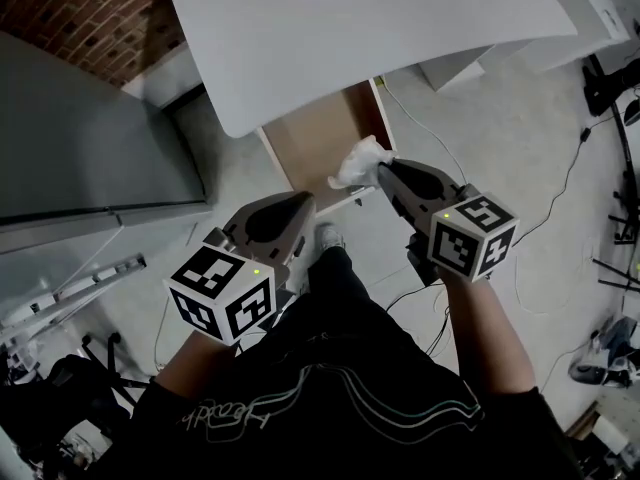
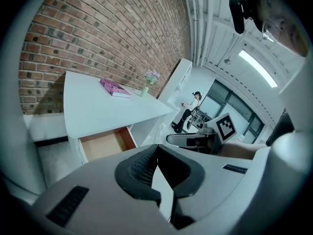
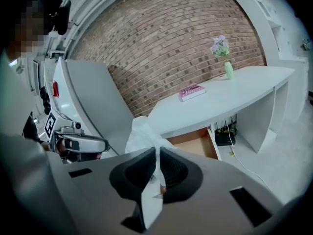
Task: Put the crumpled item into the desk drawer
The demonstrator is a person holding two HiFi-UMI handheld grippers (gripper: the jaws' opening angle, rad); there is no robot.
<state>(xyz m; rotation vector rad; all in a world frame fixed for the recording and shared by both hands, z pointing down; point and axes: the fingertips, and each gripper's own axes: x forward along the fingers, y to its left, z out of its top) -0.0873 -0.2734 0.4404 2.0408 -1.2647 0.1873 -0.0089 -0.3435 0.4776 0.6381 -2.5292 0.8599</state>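
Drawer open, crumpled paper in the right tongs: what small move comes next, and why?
Probably ease the right tongs forward until the crumpled paper hangs over the open drawer. They are shut on it, and in the head view it sits only at the front edge.

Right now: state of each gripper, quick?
Left gripper: tongs closed, nothing between them.
Right gripper: tongs closed on the crumpled white item.

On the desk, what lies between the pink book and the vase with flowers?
Nothing. The right gripper view shows only bare white desk top between the pink book and the vase, which stand apart.
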